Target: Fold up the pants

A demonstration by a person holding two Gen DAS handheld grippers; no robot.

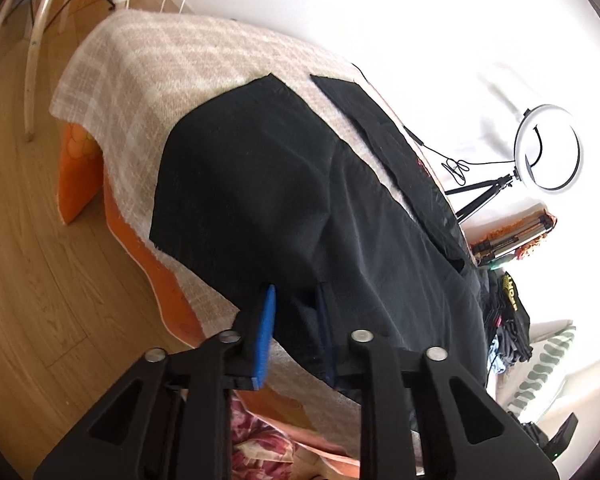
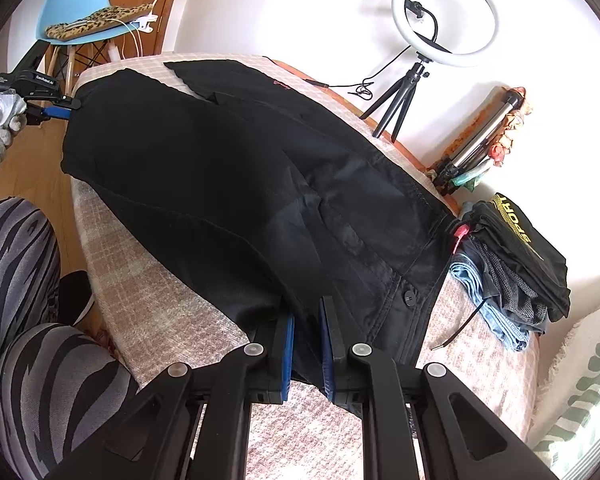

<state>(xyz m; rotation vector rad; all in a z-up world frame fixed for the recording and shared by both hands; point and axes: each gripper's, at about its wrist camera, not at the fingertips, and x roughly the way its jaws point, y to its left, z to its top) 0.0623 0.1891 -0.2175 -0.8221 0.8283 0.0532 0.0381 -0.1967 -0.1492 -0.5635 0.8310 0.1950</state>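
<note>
Both tools, left [image 1: 296, 332] and right [image 2: 306, 344], pinch our black pants [image 2: 228, 176] on the plaid-covered surface [image 2: 172, 300]. Only the right view shows the blue chair [image 2: 76, 12].

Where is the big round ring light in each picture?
Left wrist view: the ring light is at the right edge, halfway up, past the table's far side.
Right wrist view: the ring light is at the top right, on its tripod.
Shared landmark: the black pants lying in front of it.

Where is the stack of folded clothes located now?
In the right wrist view, the stack of folded clothes lies at the right, on the checked blanket, just beyond the waistband of the black pants.
</note>
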